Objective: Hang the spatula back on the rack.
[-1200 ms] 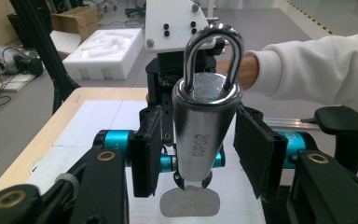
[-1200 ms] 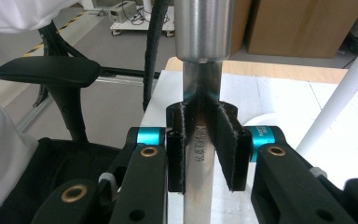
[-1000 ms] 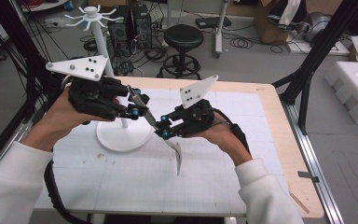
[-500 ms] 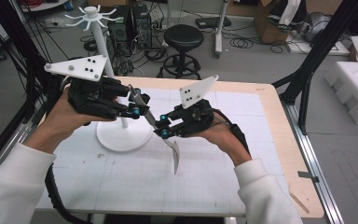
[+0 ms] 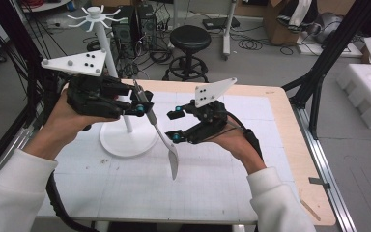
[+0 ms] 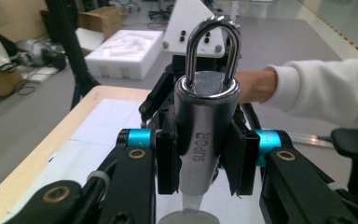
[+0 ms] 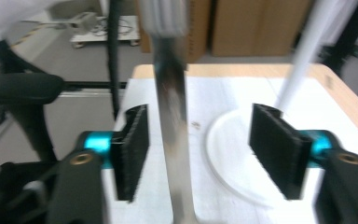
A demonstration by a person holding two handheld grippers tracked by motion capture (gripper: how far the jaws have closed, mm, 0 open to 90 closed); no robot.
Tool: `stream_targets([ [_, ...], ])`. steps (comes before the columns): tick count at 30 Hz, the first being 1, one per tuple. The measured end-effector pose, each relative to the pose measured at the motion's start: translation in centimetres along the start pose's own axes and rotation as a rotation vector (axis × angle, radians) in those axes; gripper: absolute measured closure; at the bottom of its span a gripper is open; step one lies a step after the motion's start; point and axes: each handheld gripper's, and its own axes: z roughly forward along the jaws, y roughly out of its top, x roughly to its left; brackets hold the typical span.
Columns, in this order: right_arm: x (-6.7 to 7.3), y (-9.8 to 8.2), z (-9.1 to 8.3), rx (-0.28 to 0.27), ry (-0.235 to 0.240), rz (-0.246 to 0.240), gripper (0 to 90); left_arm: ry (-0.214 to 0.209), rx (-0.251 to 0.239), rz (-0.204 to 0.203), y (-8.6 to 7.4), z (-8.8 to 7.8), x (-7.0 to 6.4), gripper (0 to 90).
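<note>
A steel spatula point(image 5: 166, 146) hangs blade-down above the white mat. My left gripper point(image 5: 142, 107) is shut on its thick handle point(image 6: 205, 140), which bears the word SUPOR and ends in a metal hanging loop point(image 6: 213, 49). My right gripper point(image 5: 175, 125) stands open just right of the spatula; its jaws sit on either side of the thin steel shaft point(image 7: 173, 140) without touching it. A white hanging rack point(image 5: 128, 140), with a round base, a pole and hooks on top, stands behind the left gripper.
The white gridded mat point(image 5: 212, 179) covers a wooden table point(image 5: 290, 125). A black stool point(image 5: 190, 43), cables and cardboard boxes lie on the floor beyond the table. White foam blocks point(image 5: 369, 92) sit to the right, past a black frame leg point(image 5: 326, 67).
The right gripper let go of the spatula and drew back to the right, its jaws now open. The left gripper lifted the spatula slightly, keeping hold of its handle.
</note>
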Motion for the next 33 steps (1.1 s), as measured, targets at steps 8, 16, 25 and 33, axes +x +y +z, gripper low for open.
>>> stream_targets([
  [8,0.1,-2.1,-2.0,-0.007,-0.202,0.065,0.1,0.082,0.019,-0.019,0.2,-1.6,0.1,68.8],
  [16,1.1,-4.9,-4.9,-0.001,-0.324,0.107,0.1,0.154,0.047,-0.059,0.2,-3.2,0.5,68.7],
  [25,2.2,-8.7,-7.6,-0.012,-0.396,0.16,0.1,0.21,0.06,-0.084,0.2,-4.7,1.0,68.7],
  [33,2.8,-11.2,-9.0,-0.023,-0.454,0.19,0.1,0.259,0.101,-0.095,0.2,-6.3,2.0,68.8],
])
